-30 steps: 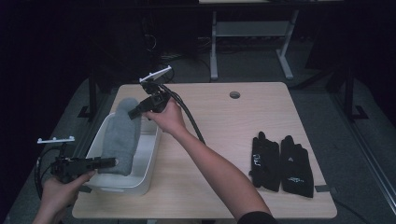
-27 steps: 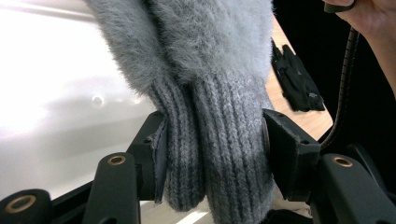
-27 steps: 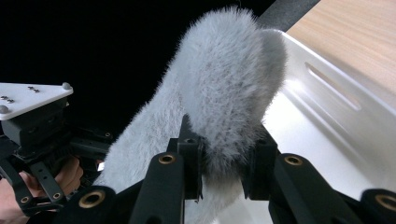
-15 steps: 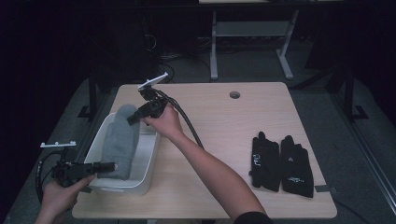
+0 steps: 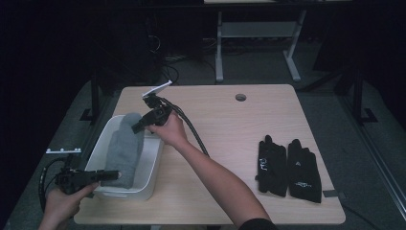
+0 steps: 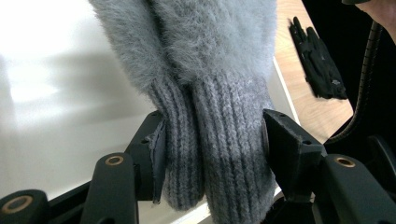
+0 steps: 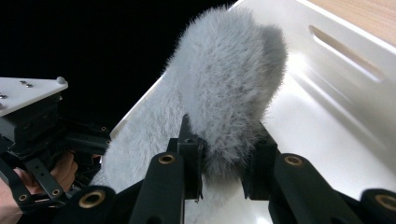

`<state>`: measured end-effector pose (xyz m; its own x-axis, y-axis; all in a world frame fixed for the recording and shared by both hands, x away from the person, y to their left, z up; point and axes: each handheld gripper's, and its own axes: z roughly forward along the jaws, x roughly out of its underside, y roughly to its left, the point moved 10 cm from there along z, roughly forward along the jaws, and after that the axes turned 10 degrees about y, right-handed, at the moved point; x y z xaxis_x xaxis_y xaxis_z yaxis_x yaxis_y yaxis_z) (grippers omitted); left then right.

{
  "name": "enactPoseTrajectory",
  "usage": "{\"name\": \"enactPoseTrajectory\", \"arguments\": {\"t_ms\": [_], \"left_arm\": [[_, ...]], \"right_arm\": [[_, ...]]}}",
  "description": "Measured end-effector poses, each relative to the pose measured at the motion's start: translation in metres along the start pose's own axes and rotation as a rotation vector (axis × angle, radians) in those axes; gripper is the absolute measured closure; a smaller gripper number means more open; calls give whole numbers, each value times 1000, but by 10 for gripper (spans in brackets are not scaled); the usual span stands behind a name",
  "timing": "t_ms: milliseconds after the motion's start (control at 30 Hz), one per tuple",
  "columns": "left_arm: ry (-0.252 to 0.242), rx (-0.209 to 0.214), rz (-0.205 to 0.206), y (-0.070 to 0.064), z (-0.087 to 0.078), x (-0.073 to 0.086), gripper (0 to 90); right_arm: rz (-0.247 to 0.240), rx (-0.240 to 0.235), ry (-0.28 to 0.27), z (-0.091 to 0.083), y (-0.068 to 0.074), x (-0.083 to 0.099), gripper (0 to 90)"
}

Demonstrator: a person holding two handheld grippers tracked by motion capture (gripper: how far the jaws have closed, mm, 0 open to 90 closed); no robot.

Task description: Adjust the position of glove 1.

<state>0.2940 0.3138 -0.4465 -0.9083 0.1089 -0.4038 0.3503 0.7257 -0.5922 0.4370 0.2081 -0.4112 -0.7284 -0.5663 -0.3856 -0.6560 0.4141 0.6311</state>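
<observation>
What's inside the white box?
Fuzzy grey mittens lie in the white box, pinched by both grippers. The floor under them is covered.

No text can be read with certainty. The pair of black gloves (image 5: 288, 165) lying on the wooden table (image 5: 230, 124) carries small pale markings: a short vertical mark on the left glove (image 5: 271, 164) near its cuff side, and a small triangular sign plus a faint line of lettering on the right glove (image 5: 301, 170). All of these are too small and blurred to make out as letters, a brand or numbers.
</observation>
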Motion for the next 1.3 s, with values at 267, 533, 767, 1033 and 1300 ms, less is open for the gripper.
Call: {"name": "enactPoseTrajectory", "arguments": {"t_ms": [267, 533, 767, 1033, 1300], "left_arm": [[28, -8, -9, 6, 4, 5, 438], [54, -31, -8, 9, 7, 8, 412], [82, -85, 9, 10, 11, 10, 341], [60, -84, 13, 8, 7, 8, 348], [35, -80, 27, 4, 4, 3, 350]], "right_arm": [[11, 2, 18, 9, -5, 4, 726], [20, -1, 32, 15, -8, 9, 726], [13, 2, 49, 21, -13, 14, 733], [4, 9, 76, 32, -17, 18, 741], [-10, 28, 69, 34, -17, 12, 702]]}}
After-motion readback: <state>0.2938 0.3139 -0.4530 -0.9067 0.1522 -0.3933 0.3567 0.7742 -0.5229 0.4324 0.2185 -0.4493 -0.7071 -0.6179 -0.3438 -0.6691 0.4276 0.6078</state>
